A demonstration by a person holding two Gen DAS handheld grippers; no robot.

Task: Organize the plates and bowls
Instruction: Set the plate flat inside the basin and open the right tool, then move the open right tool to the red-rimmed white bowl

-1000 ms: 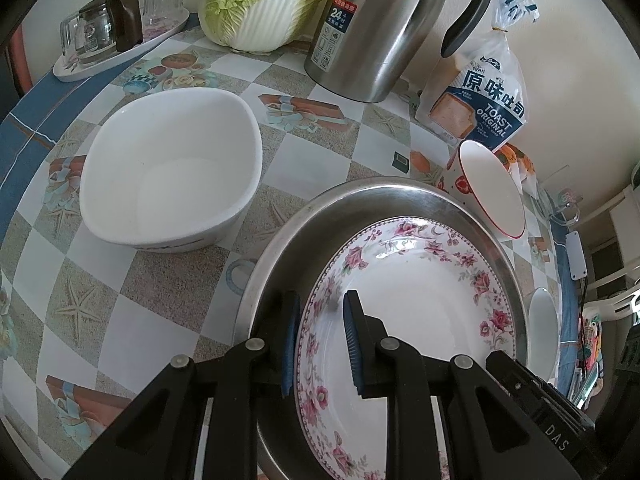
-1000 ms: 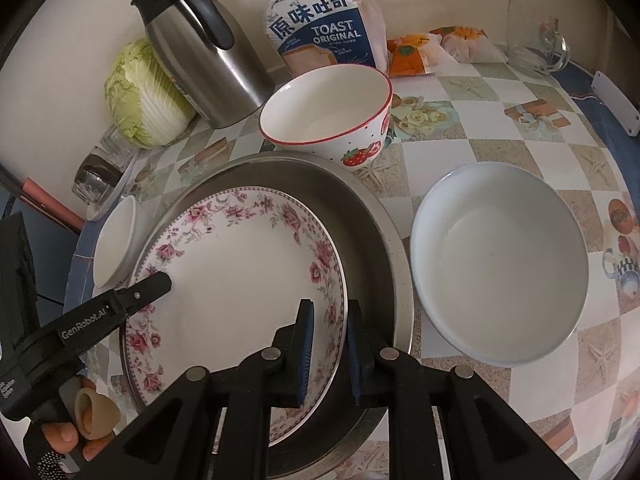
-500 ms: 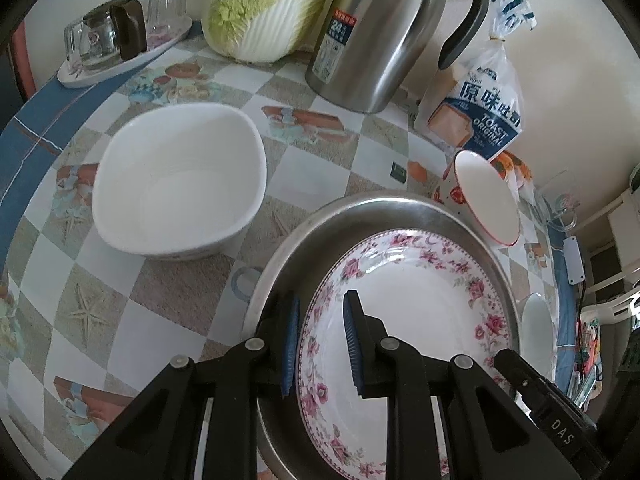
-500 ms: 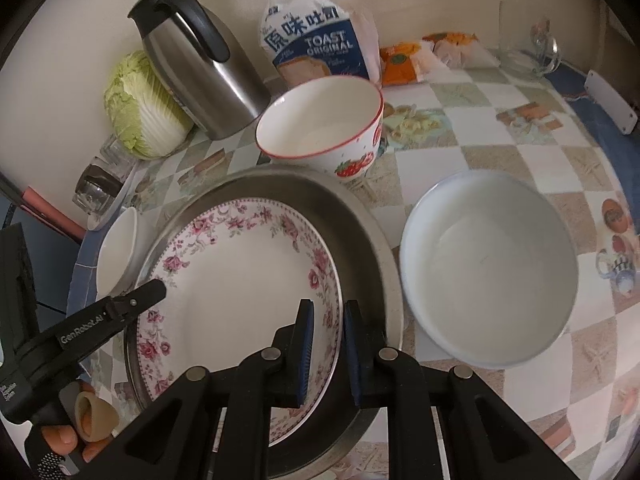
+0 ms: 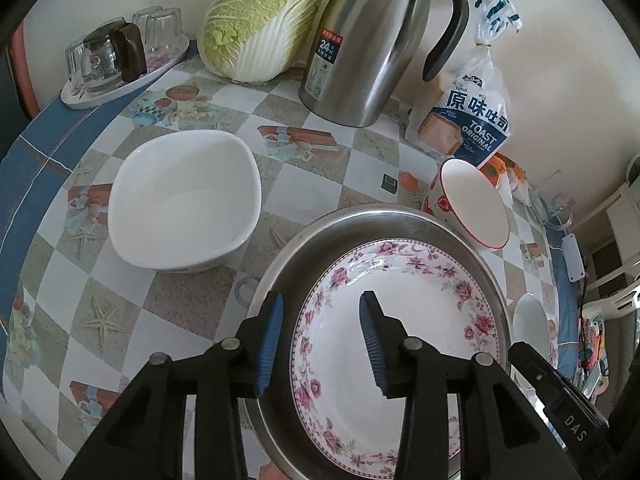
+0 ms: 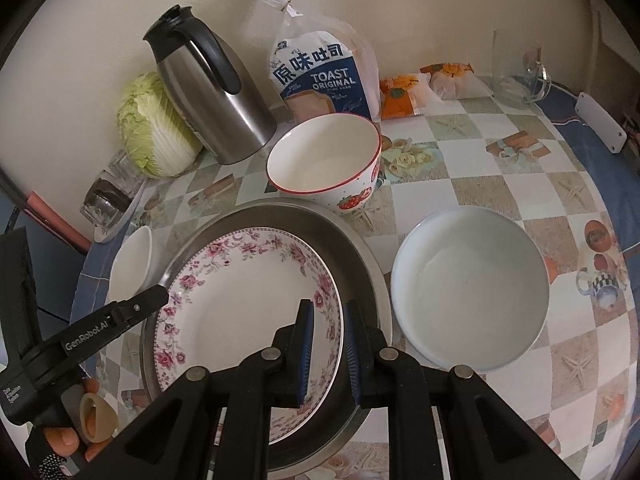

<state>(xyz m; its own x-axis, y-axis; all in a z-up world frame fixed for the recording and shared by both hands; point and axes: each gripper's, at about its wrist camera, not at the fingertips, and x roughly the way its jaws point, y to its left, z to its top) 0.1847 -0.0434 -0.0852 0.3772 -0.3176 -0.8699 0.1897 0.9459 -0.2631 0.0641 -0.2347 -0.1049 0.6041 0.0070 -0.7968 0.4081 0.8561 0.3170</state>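
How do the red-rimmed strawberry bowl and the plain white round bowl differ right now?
The red-rimmed strawberry bowl is deeper and narrower, while the plain white round bowl is wider and shallower. The strawberry bowl has a red rim and printed strawberries; the white bowl is undecorated. The strawberry bowl sits nearer the toast bag. Both are empty, upright, beside the steel pan.

You've got a white plate [image 6: 240, 292] with a pink rose border sitting in a plain silver pan [image 6: 360, 256], a white bowl [image 6: 324, 160] with a red rim and strawberries, two plain white bowls, and a table [image 5: 192, 292] in beige-and-white checks with starfish prints.
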